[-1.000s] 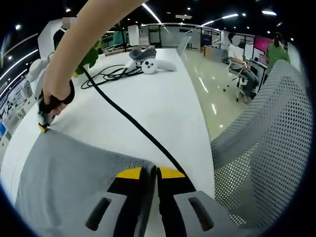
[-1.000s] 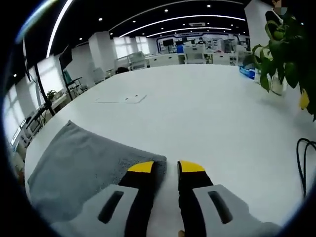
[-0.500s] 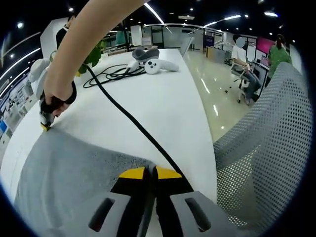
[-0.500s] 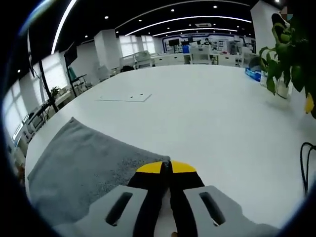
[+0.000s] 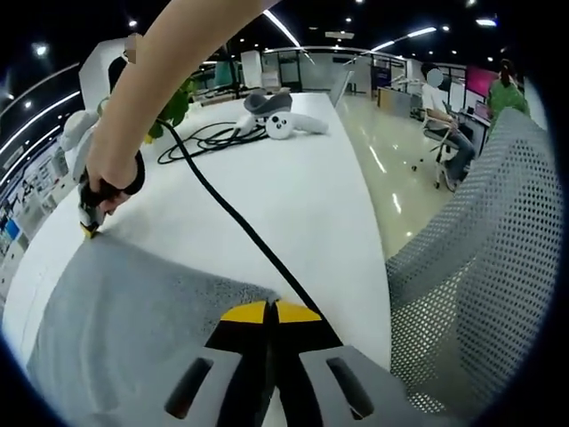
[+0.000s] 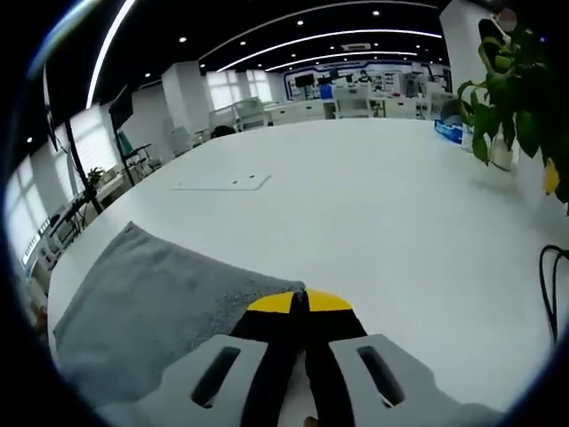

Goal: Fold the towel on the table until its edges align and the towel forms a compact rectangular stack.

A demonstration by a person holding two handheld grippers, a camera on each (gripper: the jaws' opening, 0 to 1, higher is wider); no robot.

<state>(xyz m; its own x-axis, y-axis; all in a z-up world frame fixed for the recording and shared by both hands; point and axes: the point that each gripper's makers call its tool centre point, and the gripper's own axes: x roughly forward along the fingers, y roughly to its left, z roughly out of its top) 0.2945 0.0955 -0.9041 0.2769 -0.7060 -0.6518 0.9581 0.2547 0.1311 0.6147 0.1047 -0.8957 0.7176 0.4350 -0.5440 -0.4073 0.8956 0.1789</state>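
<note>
- On the big white table (image 6: 373,187) lies the gray towel (image 5: 133,311), spread flat, and we have hold of it at two corners.
- We think this is the very start of a fold: both corners look pinched, and nothing is lifted yet.
- Our left gripper (image 5: 269,311) has its yellow-tipped jaws pressed together on the towel corner nearest it.
- Our right gripper (image 6: 299,302) has its jaws pressed together too, right at another corner of the towel (image 6: 151,294).
- In the left gripper view we also see that right gripper (image 5: 89,227) far across the towel, held in a hand (image 5: 111,173), with its tip down on the cloth edge.
- Next, we think both corners must go up together and swing over to the far side, so the edges line up. If one side goes faster, the fold may come out crooked.
- Around us is a large bright office with long ceiling lights.
- Beside the table stands a gray mesh chair (image 5: 480,267).
- A long black cable (image 5: 240,227) runs over the table, close to the towel, so we should watch it does not snag.
- Farther off on the table sit a white and gray headset (image 5: 277,111) and a green plant (image 6: 516,80).
- Far back, people sit at desks.
</note>
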